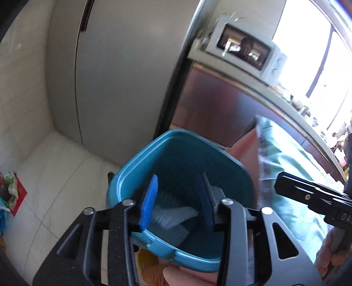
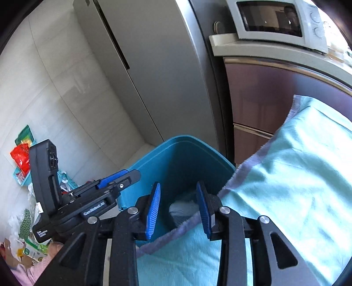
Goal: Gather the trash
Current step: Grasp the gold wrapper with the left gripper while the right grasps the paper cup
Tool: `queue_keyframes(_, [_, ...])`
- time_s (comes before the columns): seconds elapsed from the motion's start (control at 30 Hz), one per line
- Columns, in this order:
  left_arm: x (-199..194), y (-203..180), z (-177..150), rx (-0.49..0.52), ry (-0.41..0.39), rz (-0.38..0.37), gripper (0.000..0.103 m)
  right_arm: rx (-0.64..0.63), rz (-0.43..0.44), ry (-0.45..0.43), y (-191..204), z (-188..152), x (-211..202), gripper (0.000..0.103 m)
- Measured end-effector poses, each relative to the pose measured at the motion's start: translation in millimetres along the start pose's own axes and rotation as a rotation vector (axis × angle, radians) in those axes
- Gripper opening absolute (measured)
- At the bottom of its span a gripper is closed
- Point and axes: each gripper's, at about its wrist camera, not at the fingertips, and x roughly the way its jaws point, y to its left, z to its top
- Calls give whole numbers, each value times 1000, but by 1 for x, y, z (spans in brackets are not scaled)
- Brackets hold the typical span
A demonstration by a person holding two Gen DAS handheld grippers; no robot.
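Observation:
A blue plastic bin [image 1: 136, 158] stands on the floor below both grippers. White crumpled trash [image 1: 173, 214] lies at its bottom, also seen as a pale lump [image 2: 182, 209] in the right wrist view. My left gripper [image 1: 179, 178] hangs over the bin's mouth, open, with nothing between its blue pads. My right gripper [image 2: 178, 187] is open over the bin's [image 2: 187, 138] near right rim, its jaws empty. Each gripper shows in the other's view: the right gripper [image 1: 283, 182] at the right, the left gripper [image 2: 127, 175] at the left.
A light green towel [image 2: 297, 176] drapes over something right of the bin and touches its rim. Loose packets and wrappers [image 2: 22, 158] lie on the tiled floor at the left. A grey fridge [image 2: 165, 66] stands behind, with a microwave [image 2: 275, 19] on a counter.

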Motion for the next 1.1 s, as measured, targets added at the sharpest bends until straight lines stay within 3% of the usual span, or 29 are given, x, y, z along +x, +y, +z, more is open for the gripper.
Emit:
queue_keyframes(0.13, [-31, -36, -2, 86, -55, -86, 54, -22, 8, -67, -3, -8, -37, 40])
queue_keyframes(0.27, [-56, -90, -18, 219, -64, -239, 60, -36, -26, -131, -11, -22, -85, 47])
queue_keyframes(0.4, [-67, -148, -43, 331, -4, -414, 61, -13, -99, -194, -28, -45, -136, 48])
queue_keyframes(0.6, [-67, -236, -89, 491, 98, -579, 64, 101, -282, -282, -72, -94, -210, 50])
queue_keyframes(0.83, [-65, -289, -130, 585, 191, -649, 71, 301, -476, -383, -131, -150, -283, 52])
queue_keyframes(1.1, [-46, -311, -148, 617, 285, -626, 73, 467, -608, -451, -189, -191, -324, 56])
